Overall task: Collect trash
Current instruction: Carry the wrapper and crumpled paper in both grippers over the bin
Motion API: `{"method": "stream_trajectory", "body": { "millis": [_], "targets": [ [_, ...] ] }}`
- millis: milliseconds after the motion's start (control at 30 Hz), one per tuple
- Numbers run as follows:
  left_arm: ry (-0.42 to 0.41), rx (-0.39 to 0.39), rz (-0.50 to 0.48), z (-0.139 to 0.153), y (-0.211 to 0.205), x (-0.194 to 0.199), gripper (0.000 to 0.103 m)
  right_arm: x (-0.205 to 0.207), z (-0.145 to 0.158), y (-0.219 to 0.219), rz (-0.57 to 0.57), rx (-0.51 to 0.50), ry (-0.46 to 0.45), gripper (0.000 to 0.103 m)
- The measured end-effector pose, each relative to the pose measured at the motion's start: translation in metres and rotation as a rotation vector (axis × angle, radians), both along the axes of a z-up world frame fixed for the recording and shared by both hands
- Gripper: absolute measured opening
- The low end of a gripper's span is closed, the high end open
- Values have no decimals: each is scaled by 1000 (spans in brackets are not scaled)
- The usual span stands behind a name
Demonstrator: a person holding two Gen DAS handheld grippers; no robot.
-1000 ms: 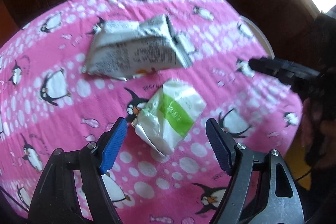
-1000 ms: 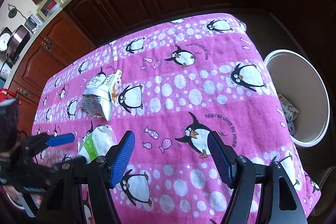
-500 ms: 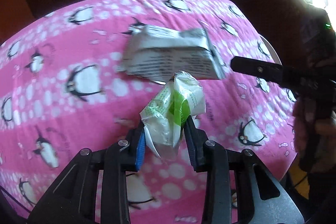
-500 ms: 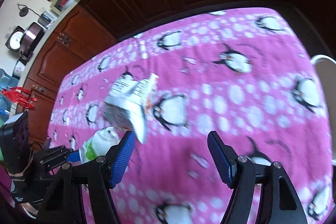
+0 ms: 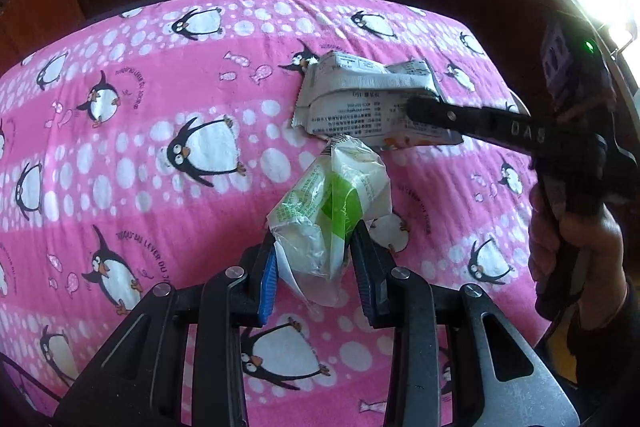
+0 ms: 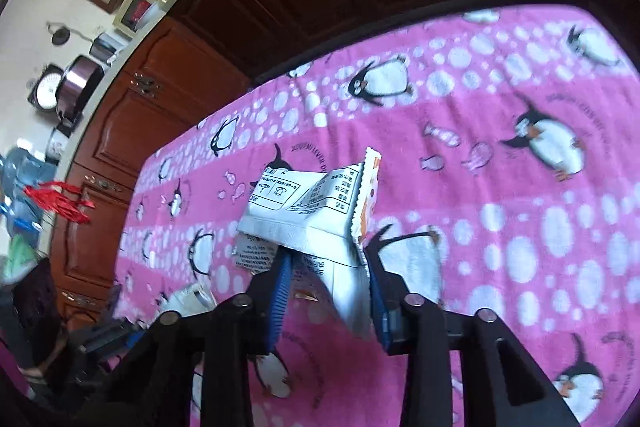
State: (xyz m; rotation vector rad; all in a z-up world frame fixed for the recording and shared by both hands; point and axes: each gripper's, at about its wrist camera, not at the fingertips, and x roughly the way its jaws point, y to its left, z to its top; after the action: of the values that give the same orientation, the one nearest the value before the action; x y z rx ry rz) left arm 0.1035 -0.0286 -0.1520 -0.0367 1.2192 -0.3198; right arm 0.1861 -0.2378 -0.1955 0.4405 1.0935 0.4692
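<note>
the left gripper had clamped the green-white wrapper; the right gripper, jaws just closed, pinched the printed packet at twelve o'clock of it.

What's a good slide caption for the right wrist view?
Right gripper clamps a white printed wrapper above the pink penguin cloth.
</note>
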Motion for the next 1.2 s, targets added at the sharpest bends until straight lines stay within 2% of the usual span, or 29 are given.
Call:
{"method": "stream_trajectory", "body": {
  "millis": [267, 600, 900, 1200],
  "targets": [
    [-35, -27, -45, 19, -26, 1, 31, -31, 29, -48, -72, -16, -83, 18],
    [-79, -45, -129, 40, -96, 7, 31, -71, 63, -121, -193, -85, -151, 18],
    [-122, -41, -191, 56, -158, 21, 31, -99, 74, -189, -323, -143, -170, 18],
    [-132, -47, -298, 57, -242, 34, 31, -121, 75, -263, -476, -209, -151, 18]
  ]
}}
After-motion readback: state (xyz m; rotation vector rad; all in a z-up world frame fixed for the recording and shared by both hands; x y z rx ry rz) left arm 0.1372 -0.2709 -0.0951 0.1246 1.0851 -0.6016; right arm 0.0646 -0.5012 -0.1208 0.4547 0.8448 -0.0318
